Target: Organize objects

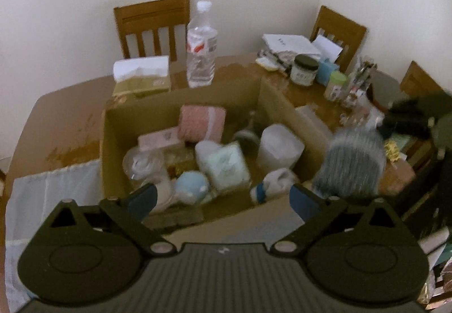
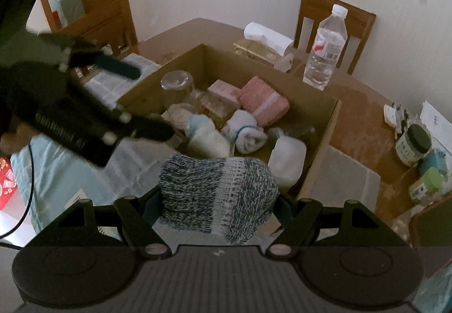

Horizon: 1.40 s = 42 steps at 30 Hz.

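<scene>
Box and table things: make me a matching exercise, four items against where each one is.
Items:
1. pink towel
2. water bottle
3. knit bundle
4. dark-lidded jar

Places:
A. between the right gripper's jaws
B. on the table, right of the box
C. inside the box
D. upright behind the box, before a chair

Pairs: 1-C, 2-D, 3-A, 4-B

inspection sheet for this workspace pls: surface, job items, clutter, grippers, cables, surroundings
Surface: brown table, partly under white cloth.
Job's things: open cardboard box holding pink towel, jar, rolled cloths; grey knit bundle.
Clutter: water bottle, tissue box, dark-lidded jar, papers.
Grippers: left gripper open, empty; right gripper shut on the knit bundle.
Cables: black cable at left edge.
Surroundings: wooden chairs, white wall, wooden door.
</scene>
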{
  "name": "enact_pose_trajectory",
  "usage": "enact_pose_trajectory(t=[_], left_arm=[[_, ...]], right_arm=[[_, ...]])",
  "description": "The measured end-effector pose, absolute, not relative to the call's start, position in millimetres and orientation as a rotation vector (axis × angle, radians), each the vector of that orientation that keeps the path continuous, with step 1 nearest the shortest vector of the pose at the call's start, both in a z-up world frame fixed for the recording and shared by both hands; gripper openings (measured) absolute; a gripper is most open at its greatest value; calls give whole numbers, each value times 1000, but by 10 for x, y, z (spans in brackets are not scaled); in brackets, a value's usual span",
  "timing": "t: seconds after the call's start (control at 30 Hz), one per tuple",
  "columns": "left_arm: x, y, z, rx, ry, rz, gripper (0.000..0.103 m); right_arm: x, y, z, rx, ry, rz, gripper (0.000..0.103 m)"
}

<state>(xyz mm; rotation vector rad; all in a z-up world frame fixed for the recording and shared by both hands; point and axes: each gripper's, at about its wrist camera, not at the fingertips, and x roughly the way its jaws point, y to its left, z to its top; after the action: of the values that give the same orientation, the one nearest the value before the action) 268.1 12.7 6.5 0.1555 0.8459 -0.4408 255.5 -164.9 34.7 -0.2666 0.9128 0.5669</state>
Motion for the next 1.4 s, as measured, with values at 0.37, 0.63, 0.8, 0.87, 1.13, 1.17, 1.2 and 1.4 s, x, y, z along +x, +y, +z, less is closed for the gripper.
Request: enact_pose_trajectory(t=[0.37,0.63,0.8,0.87,1.13,1.17,1.2,1.4], left_arm=[[2491,378,-123,155,831,-296,101],[2436,543,-168,134,825,-219,101],[2415,625,-189,120,830,-183,101],[2414,634,-196,120,832,-170,101],[2442,607,-180,140,851,-113,101],[2449,601,-182,138,855,-103,101],[2452,588,-191,136,861,-90,101],[2450,549,-257,83,967,-82,101]], right_arm=[[2967,-1494,453,-291,869,587,82],[3304,-1243,427,-262,881,635,87],[3349,-1155,358,-245,893,611,103],[3346,-1168,350,-237,909,595,103],[3255,-1334,354,-208,989,427,103],[3230,-1361,330,-204,1001,401,103],[3194,-1389,298,-196,1011,376,103],[2912,-1506,-37,-89,1104,224,103]])
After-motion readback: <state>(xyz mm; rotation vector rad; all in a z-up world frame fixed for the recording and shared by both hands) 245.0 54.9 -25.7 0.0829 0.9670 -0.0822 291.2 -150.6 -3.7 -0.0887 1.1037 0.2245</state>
